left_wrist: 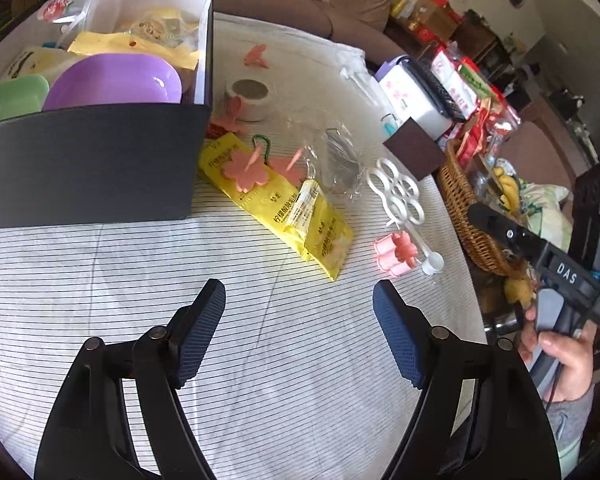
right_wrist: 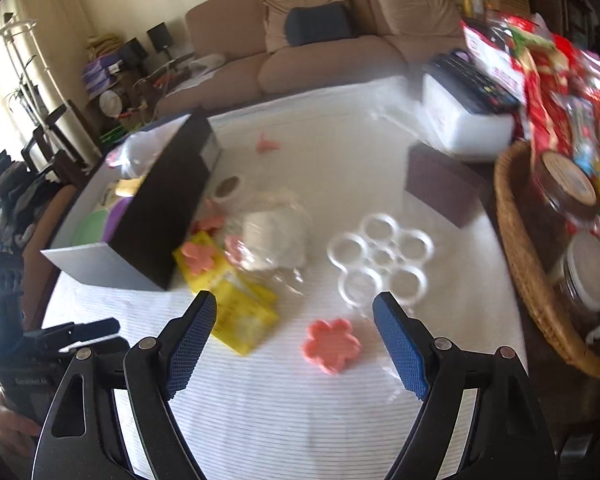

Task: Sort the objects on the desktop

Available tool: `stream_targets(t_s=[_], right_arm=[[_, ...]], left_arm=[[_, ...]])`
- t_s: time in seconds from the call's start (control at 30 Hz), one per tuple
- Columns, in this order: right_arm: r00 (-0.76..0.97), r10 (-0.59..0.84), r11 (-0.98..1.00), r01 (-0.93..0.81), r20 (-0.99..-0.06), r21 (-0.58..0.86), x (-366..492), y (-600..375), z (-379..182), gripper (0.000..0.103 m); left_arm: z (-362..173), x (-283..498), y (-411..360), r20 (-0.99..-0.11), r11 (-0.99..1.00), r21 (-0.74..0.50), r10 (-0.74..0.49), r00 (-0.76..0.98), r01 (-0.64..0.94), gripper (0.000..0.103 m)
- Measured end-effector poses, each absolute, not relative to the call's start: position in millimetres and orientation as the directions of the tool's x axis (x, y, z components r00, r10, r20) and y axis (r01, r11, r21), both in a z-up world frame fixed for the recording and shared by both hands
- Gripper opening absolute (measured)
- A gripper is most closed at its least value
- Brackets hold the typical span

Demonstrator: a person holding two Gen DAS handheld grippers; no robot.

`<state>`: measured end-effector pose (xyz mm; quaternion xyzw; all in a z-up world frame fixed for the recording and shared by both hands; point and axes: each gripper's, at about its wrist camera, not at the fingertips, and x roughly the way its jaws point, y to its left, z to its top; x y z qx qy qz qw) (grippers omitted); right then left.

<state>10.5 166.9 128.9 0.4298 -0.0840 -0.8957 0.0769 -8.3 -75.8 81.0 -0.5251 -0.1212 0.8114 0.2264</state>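
A dark open box point(left_wrist: 92, 160) at the left holds a purple bowl point(left_wrist: 116, 80), green lids and yellow packets. Beside it on the striped cloth lie a yellow packet point(left_wrist: 276, 204) with pink flower pieces point(left_wrist: 246, 168), a clear bag point(left_wrist: 340, 160), a white ring holder point(left_wrist: 398, 192) and a pink flower mould point(left_wrist: 396, 254). My left gripper point(left_wrist: 300, 332) is open and empty above bare cloth. My right gripper point(right_wrist: 296, 344) is open and empty, just short of the pink flower mould point(right_wrist: 331, 345), with the white ring holder point(right_wrist: 380, 260) and the yellow packet point(right_wrist: 232, 300) beyond.
A wicker basket point(right_wrist: 528, 264) with jars and snack bags stands at the right table edge. A brown block point(left_wrist: 414, 152), a white box point(left_wrist: 412, 96) and a tape roll point(left_wrist: 249, 98) sit farther back. A sofa is behind the table.
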Motion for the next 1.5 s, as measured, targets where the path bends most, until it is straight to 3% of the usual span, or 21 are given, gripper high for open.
stream_targets(t_s=[0.3, 0.5, 0.63, 0.73, 0.77, 0.8, 1.17, 1.5], right_arm=[[-0.595, -0.196, -0.980, 0.136, -0.779, 0.144, 14, 166, 78, 0.083], [-0.557, -0.150, -0.979, 0.198, -0.817, 0.045, 2, 154, 59, 0.083], [-0.548, -0.161, -0.978, 0.203, -0.821, 0.056, 1, 156, 54, 0.083], [-0.555, -0.159, -0.978, 0.202, -0.817, 0.053, 0, 156, 54, 0.085], [-0.559, -0.156, -0.979, 0.198, -0.814, 0.052, 0, 156, 54, 0.089], [-0.564, -0.148, -0.981, 0.191, -0.812, 0.046, 0, 156, 55, 0.103], [-0.569, -0.105, -0.986, 0.166, -0.816, 0.012, -2, 159, 54, 0.103], [-0.596, -0.161, -0.985, 0.142, -0.787, 0.094, 3, 172, 67, 0.101]], left_arm=[[79, -20, -57, -0.765, -0.889, -0.355, 0.454, -0.456, -0.290, 0.074], [67, -43, -44, -0.773, -0.901, -0.327, 0.428, -0.468, -0.285, 0.074], [54, -56, -35, -0.787, -0.905, -0.328, 0.420, -0.451, -0.270, 0.075], [48, -55, -24, -0.812, -0.919, -0.263, 0.375, -0.447, -0.295, 0.089], [47, -54, -19, -0.818, -0.921, -0.237, 0.361, -0.447, -0.311, 0.099], [47, -52, -15, -0.822, -0.922, -0.215, 0.349, -0.450, -0.321, 0.103], [51, -47, -1, -0.831, -0.925, -0.173, 0.321, -0.454, -0.338, 0.103], [54, -58, -8, -0.803, -0.911, -0.255, 0.387, -0.454, -0.325, 0.103]])
